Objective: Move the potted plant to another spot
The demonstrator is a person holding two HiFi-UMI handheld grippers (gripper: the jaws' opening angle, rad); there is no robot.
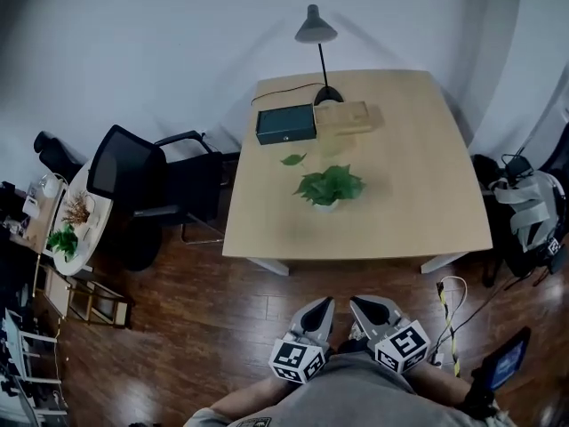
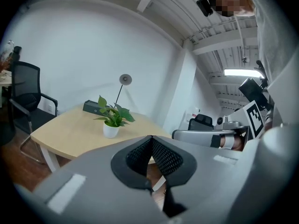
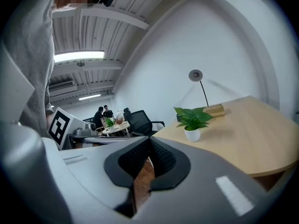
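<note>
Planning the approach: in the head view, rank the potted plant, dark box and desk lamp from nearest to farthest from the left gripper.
1. Potted plant, centre, nearest the left gripper.
2. Dark box, behind the plant, slightly left.
3. Desk lamp, farthest back.

Smooth pot (image 2: 110,131), matt wooden table (image 2: 65,132)

No readable text, labels, numbers anywhere
</note>
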